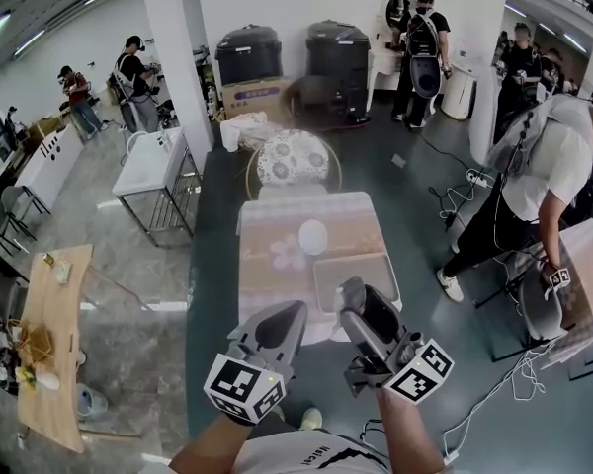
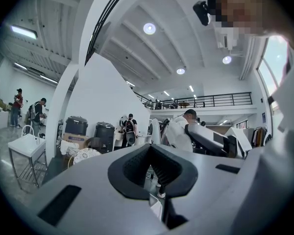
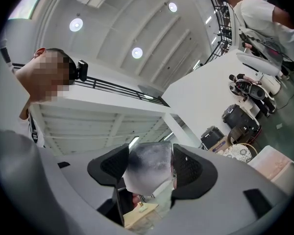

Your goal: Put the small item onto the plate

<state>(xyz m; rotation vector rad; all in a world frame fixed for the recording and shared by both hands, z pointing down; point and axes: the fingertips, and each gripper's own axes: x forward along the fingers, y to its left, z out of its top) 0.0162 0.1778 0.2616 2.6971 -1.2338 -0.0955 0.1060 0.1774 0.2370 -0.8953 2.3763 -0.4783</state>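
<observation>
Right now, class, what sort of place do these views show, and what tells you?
Probably a large indoor hall used for recording handling tasks: a cloth-covered table among several on a grey floor, a person with a backpack among other workers, and a railed balcony overhead.

Cool, even light comes from round ceiling lamps (image 2: 149,28) right of the white pillar (image 2: 68,102), with mild glare. Fisheye bends that pillar; gripper-view corners go black. The small item (image 3: 148,168) is blurred, too near.
</observation>
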